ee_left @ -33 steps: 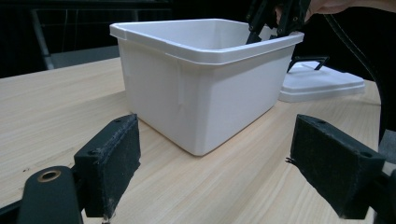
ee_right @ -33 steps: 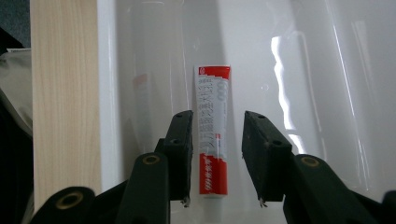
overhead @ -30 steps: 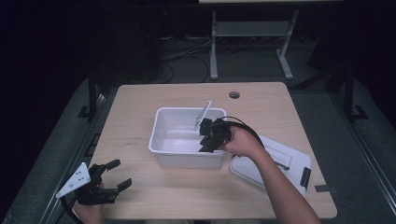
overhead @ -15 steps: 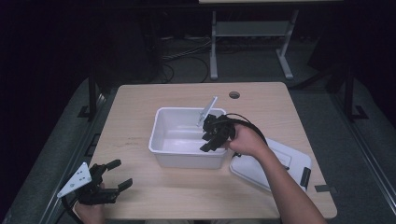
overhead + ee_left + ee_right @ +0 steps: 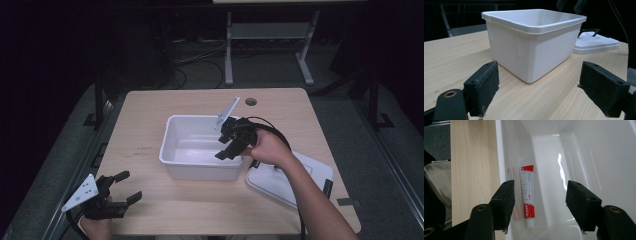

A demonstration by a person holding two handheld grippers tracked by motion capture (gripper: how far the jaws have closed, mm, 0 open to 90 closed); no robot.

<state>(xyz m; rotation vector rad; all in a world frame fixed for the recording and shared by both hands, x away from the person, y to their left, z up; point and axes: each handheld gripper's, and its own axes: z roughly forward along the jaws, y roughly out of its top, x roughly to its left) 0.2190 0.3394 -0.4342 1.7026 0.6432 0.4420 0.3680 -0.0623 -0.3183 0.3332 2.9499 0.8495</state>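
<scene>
Right gripper (image 5: 226,145) hangs over the right-hand end of the white tub (image 5: 170,150) in the high view, jaws pointing down into it and standing apart with nothing between the pads. The jaws have just been opening. The right gripper view looks straight down between those jaws (image 5: 540,202) and shows a red and white tube (image 5: 527,195) lying flat on the tub's floor (image 5: 579,157), close along the side wall, cap end toward the bottom of the picture, free of both pads. From the high view the tub's inside reads as plain white and the tube cannot be made out there. Left gripper (image 5: 122,187) rests at the near left corner of the table (image 5: 150,105), well apart from the tub, jaws spread and empty. The left gripper view (image 5: 539,90) gives the tub's outer wall (image 5: 541,50) from low down, standing on the bare wood, with the white lid (image 5: 596,43) lying flat on the table behind and to its right; the tips of the other gripper show above the tub's far rim. The high view places that lid (image 5: 280,182) just beside the tub's right end, partly under the person's right forearm. Against the frame of a second ago, the right gripper sits higher above the tub, jaws wider; the left gripper, tub and lid are unmoved.
</scene>
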